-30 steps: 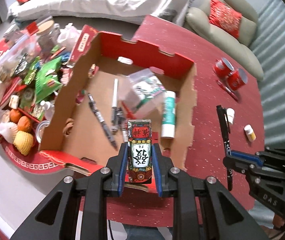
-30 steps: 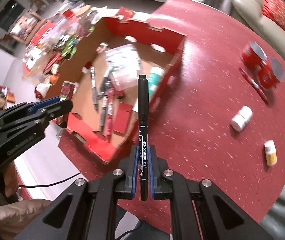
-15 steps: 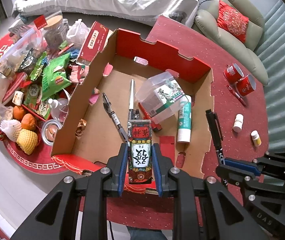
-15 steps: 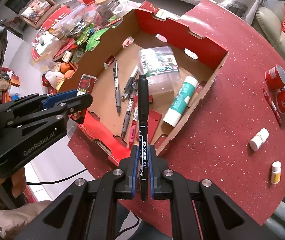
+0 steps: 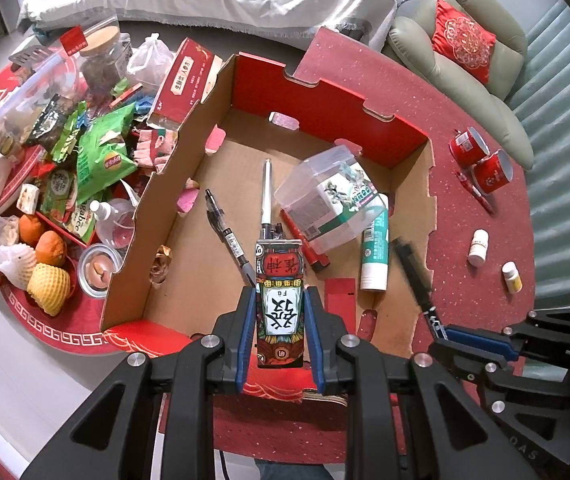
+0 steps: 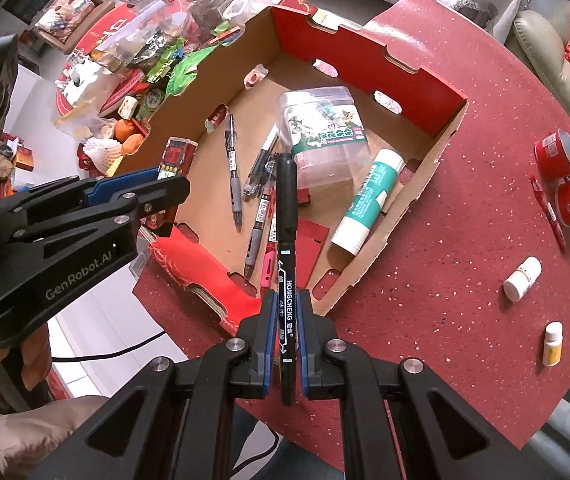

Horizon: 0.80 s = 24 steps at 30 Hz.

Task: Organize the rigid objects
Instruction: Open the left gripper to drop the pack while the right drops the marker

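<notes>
My left gripper (image 5: 280, 316) is shut on a small red card box (image 5: 280, 280) with Chinese characters, held above the near edge of the open cardboard box (image 5: 325, 96). My right gripper (image 6: 287, 320) is shut on a black marker (image 6: 286, 216) that points over the cardboard box's (image 6: 365, 48) near rim. The right gripper also shows in the left wrist view (image 5: 481, 340), and the left one in the right wrist view (image 6: 141, 188). Inside the box lie several pens (image 5: 229, 236), a clear plastic container (image 5: 329, 196) and a white-green tube (image 5: 375, 252).
On the red table (image 6: 465, 240) to the right lie two red cups (image 6: 569, 180), a red pen (image 6: 547, 212) and two small bottles (image 6: 523, 278). Snack bags (image 5: 101, 156), fruit (image 5: 47, 248) and a red carton (image 5: 185, 80) crowd the left side.
Both grippers have moved in over the cardboard box's near side. The marker has swung from beside the box to above its inside. Both stay shut on their objects.
</notes>
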Each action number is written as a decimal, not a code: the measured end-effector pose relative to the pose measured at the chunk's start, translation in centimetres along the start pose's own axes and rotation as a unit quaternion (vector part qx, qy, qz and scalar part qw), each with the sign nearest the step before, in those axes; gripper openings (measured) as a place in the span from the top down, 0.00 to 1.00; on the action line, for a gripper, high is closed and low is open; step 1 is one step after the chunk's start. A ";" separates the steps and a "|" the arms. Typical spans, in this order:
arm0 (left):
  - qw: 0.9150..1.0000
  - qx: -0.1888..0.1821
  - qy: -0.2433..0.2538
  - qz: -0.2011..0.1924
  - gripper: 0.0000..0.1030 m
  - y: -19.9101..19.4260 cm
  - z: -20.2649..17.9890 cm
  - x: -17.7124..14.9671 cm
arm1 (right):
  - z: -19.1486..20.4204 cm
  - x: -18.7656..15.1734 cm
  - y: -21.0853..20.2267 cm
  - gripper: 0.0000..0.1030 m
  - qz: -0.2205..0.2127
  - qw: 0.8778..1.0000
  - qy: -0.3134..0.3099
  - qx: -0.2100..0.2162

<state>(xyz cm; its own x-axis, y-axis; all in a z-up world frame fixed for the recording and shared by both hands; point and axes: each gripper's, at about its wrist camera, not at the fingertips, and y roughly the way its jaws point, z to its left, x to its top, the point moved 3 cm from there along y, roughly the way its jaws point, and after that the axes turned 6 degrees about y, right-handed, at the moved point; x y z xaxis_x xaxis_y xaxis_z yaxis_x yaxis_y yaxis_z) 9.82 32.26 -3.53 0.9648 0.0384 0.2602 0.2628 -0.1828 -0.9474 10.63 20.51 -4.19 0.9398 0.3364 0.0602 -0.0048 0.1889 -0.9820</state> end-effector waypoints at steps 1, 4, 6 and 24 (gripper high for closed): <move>1.000 0.000 0.001 0.000 0.75 0.1 0.1 0.1 | 0.0 0.0 0.1 0.90 0.001 1.000 0.000 0.000; 1.000 0.000 0.005 0.003 0.75 0.3 0.1 0.1 | 0.1 0.1 0.3 0.90 0.004 1.000 0.002 -0.001; 1.000 -0.001 0.007 0.005 0.75 0.5 0.2 0.2 | 0.2 0.2 0.5 0.90 0.006 1.000 0.003 -0.001; 1.000 0.002 0.010 0.008 0.75 1.1 1.2 0.8 | 1.5 1.3 1.2 0.90 0.012 1.000 -0.001 -0.002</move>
<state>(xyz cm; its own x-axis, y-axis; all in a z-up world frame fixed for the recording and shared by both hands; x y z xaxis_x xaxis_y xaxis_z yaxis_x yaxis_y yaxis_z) 10.86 33.25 -4.64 0.9685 0.0153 0.2484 0.2470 -0.1801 -0.9521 11.35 22.51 -5.00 0.9387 0.3428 0.0369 -0.0260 0.1772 -0.9838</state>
